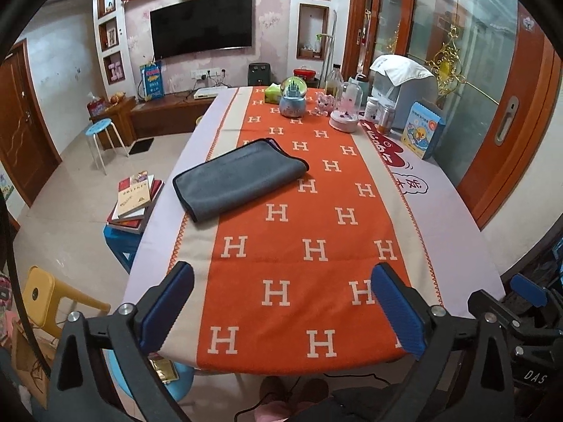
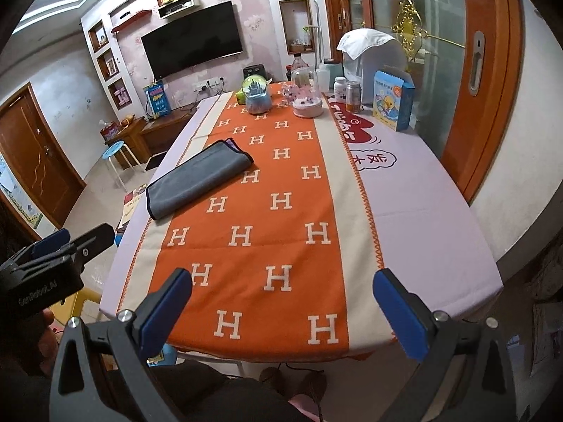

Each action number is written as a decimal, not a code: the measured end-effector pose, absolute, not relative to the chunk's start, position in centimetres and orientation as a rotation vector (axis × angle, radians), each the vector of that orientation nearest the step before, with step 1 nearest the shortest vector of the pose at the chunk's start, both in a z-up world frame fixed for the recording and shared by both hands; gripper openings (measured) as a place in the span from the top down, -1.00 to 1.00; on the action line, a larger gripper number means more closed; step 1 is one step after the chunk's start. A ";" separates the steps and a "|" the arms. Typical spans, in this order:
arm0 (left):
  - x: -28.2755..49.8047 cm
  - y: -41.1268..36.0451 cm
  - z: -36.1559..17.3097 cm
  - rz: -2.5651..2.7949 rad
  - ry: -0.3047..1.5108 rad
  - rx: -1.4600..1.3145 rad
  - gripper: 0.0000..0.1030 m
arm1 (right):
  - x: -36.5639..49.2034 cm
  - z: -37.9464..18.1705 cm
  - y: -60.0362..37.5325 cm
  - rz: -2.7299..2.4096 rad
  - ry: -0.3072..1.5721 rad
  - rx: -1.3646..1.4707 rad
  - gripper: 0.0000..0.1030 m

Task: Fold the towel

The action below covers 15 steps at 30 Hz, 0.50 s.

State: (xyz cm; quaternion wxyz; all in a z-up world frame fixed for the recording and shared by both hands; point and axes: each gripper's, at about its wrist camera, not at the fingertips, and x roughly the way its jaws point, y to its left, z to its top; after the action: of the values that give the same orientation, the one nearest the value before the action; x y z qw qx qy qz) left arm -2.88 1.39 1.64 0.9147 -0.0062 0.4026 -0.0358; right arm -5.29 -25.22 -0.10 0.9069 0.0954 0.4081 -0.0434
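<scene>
A grey towel [image 1: 239, 177] lies folded flat on the left side of the table, on the orange H-patterned cloth [image 1: 316, 246]. It also shows in the right wrist view [image 2: 197, 183]. My left gripper [image 1: 281, 302] is open and empty, held back over the table's near edge, well short of the towel. My right gripper [image 2: 283, 307] is open and empty, also at the near edge. The left gripper also shows at the left edge of the right wrist view [image 2: 63, 246].
At the table's far end stand a snow globe [image 1: 292, 96], a glass dome [image 1: 346, 110], bottles [image 1: 378, 112], a blue box [image 1: 424, 130] and a water dispenser [image 1: 399, 81]. Books [image 1: 135, 198] lie on a blue stool left of the table. A yellow stool [image 1: 45, 299] stands near left.
</scene>
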 end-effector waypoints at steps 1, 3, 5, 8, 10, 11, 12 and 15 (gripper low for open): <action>-3.0 1.3 1.7 -0.073 0.825 -0.009 -0.98 | -5.3 -0.1 -25.3 -0.096 0.842 0.201 -0.99; -3.0 1.2 1.7 -0.074 0.826 -0.002 -0.98 | -5.3 -0.2 -25.4 -0.102 0.845 0.210 -1.00; -3.0 1.0 1.5 -0.076 0.832 0.004 -0.98 | -5.3 -0.3 -25.5 -0.106 0.854 0.211 -1.00; -2.9 0.6 1.2 -0.080 0.848 0.015 -0.98 | -5.3 -0.4 -25.3 -0.103 0.862 0.203 -1.00; -3.0 0.5 1.1 -0.081 0.850 0.019 -0.98 | -5.4 -0.4 -25.3 -0.104 0.866 0.199 -1.00; -3.1 0.4 1.1 -0.079 0.850 0.022 -0.98 | -5.3 -0.5 -25.3 -0.103 0.869 0.198 -1.00; -3.2 0.4 1.1 -0.076 0.849 0.024 -0.98 | -5.3 -0.5 -25.3 -0.104 0.872 0.198 -1.00; -3.3 0.1 1.1 -0.066 0.851 0.035 -0.98 | -5.2 -0.6 -25.4 -0.104 0.883 0.199 -1.00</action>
State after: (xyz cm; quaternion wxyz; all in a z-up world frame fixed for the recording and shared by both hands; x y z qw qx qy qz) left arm -3.30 0.13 1.08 0.9102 0.0170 0.4126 -0.0318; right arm -5.24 -25.41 -0.65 0.8979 0.0960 0.4266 -0.0501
